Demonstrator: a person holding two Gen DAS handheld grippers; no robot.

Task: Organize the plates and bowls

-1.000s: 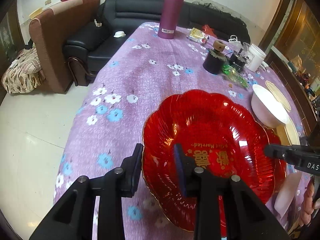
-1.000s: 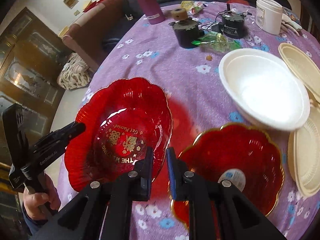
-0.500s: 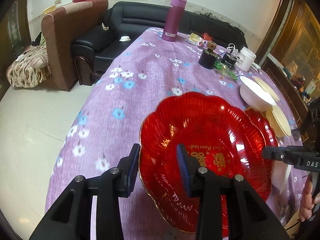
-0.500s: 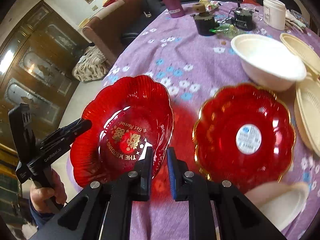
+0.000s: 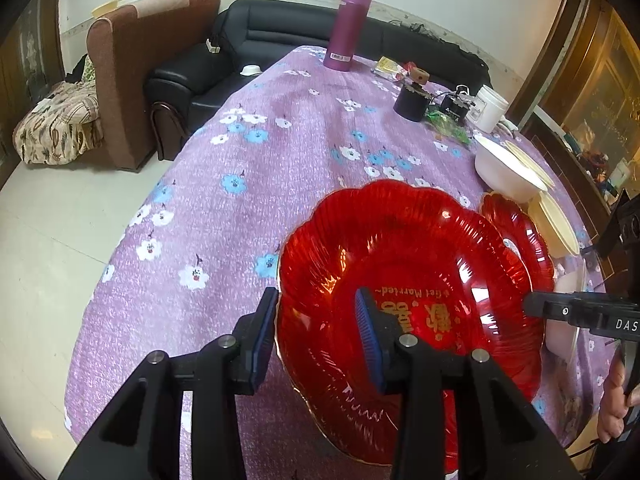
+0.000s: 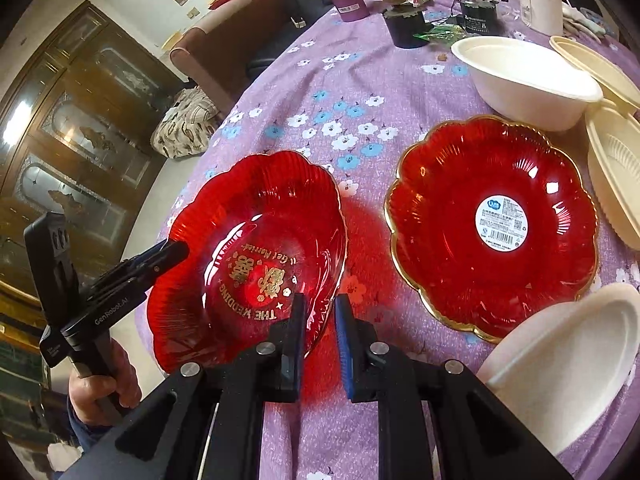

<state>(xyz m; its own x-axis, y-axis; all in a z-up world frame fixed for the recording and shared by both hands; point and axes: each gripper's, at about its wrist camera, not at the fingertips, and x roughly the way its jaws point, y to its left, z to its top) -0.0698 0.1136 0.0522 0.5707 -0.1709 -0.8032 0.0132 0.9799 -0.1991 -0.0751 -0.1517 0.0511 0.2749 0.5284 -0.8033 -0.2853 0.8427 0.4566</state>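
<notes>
I see left gripper (image 5: 316, 340) jaws wide, straddling rim of lettered red plate (image 6: 256, 256). Right gripper (image 6: 318, 340) narrow, clamping opposite rim. Plate tilted above tablecloth (image 5: 248, 184). Second red plate (image 6: 496, 224) at 3 o'clock, flat.
</notes>
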